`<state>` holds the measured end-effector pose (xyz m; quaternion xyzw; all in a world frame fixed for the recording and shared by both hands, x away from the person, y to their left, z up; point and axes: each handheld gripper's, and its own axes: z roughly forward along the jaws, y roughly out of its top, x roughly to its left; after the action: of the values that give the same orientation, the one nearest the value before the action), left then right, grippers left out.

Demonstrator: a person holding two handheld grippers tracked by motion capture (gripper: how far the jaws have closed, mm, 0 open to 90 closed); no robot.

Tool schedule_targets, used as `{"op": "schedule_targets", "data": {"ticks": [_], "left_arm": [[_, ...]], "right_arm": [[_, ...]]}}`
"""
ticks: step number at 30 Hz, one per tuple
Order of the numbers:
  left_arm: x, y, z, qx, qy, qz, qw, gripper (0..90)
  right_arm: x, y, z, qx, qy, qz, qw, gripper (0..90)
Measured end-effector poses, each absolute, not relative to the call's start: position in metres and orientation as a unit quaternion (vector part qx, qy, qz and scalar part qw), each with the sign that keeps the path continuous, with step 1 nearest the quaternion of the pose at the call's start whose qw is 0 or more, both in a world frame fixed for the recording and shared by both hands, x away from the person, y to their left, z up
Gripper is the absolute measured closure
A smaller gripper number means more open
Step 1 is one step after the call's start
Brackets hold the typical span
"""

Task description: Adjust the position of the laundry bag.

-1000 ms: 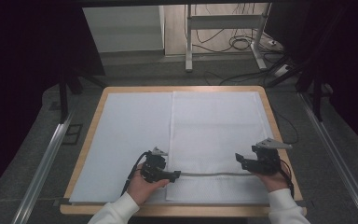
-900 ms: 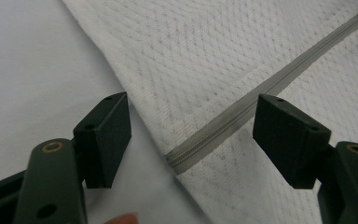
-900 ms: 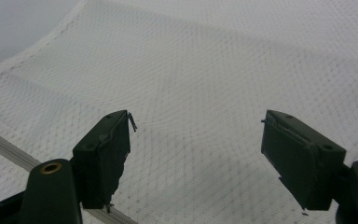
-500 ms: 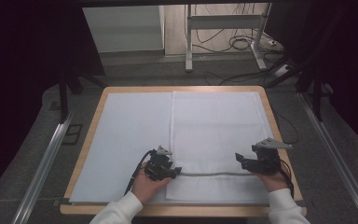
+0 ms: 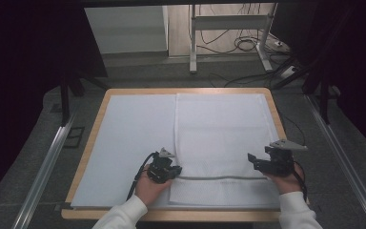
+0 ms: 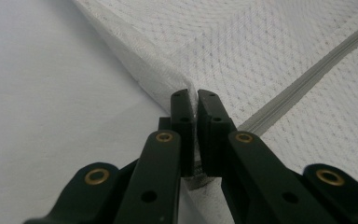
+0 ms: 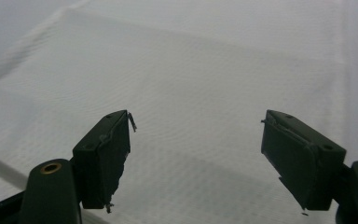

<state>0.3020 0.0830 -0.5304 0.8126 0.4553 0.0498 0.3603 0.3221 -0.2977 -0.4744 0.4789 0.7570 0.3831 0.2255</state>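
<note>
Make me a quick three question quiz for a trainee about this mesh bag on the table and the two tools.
1. True or false: the left tool is shut on the edge of the mesh bag.
2. Which way do the right tool's jaws stand? A. wide apart with nothing between them; B. clamped on the zip; C. closed on the mat.
3. What grey strip runs across the bag between the two tools?

Key:
1. True. The left jaws have just been closing, and a fold of the bag's edge is pinched between them.
2. A.
3. The zip.
</note>
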Motion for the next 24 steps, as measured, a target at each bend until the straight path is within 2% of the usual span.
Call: {"op": "schedule_targets", "data": {"ticks": [6, 13, 24], "left_arm": [[0.302, 0.083, -0.531, 0.811, 0.456, 0.049, 0.364, 87.0], [0.302, 0.084, -0.531, 0.807, 0.46, 0.046, 0.367, 87.0], [0.301, 0.085, -0.531, 0.806, 0.459, 0.045, 0.37, 87.0]], "right_arm": [[0.328, -0.329, -0.467, 0.522, 0.742, 0.368, 0.206, 24.5], [0.337, -0.356, -0.476, 0.554, 0.739, 0.335, 0.185, 26.3], [0.344, -0.363, -0.488, 0.571, 0.747, 0.295, 0.171, 36.3]]}}
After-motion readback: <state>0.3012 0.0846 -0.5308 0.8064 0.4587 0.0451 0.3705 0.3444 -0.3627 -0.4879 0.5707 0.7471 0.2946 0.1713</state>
